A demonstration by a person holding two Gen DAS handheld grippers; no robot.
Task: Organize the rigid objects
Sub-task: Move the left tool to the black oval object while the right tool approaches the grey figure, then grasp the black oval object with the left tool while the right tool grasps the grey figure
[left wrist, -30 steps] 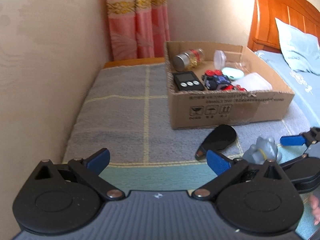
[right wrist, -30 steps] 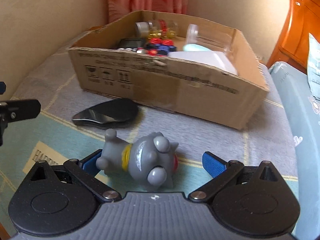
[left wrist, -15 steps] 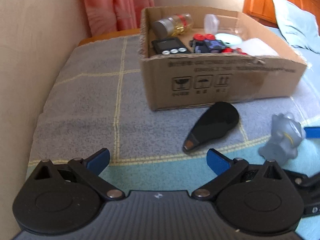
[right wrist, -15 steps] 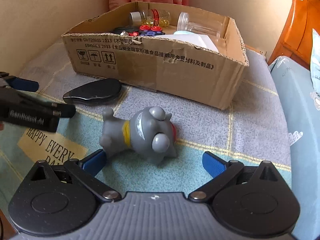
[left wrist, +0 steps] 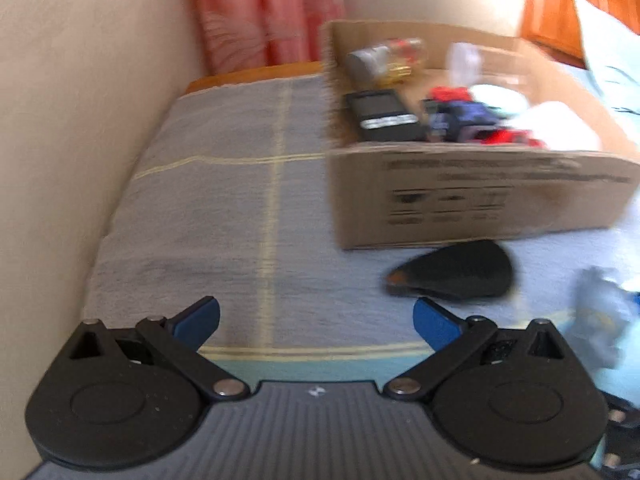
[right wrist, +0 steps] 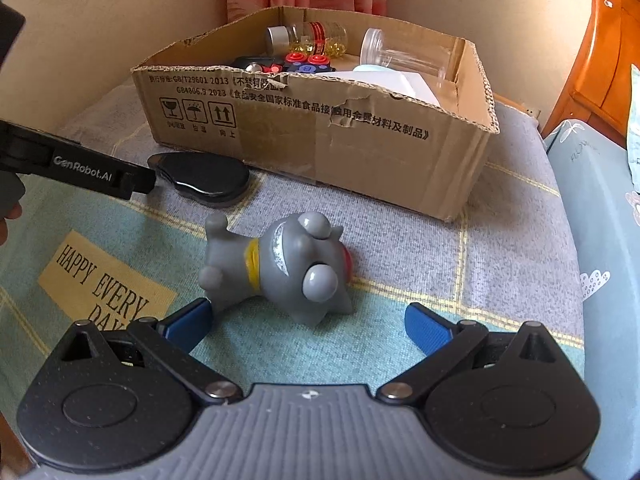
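A grey toy figure (right wrist: 280, 268) with a yellow collar lies on its side on the bed cover, just beyond my open right gripper (right wrist: 308, 322); it shows blurred at the right of the left wrist view (left wrist: 600, 308). A flat black object (right wrist: 204, 178) lies against the front of the cardboard box (right wrist: 320, 136); in the left wrist view the black object (left wrist: 456, 272) is just beyond my open, empty left gripper (left wrist: 316, 322), in front of the box (left wrist: 480, 196). The left gripper's finger (right wrist: 80, 168) reaches in from the left beside the black object.
The box holds a pill bottle (right wrist: 308, 38), a clear jar (right wrist: 404, 56), a black device (left wrist: 380, 114), a red and blue toy (right wrist: 308, 63) and a white item (right wrist: 384, 84). A wall (left wrist: 80, 120) is on the left, a curtain (left wrist: 272, 12) behind, a wooden headboard (right wrist: 608, 52) right.
The left gripper has swung left and closer to the black object; its view is now motion-blurred. The right gripper has pulled back slightly from the grey toy. Both stay open.
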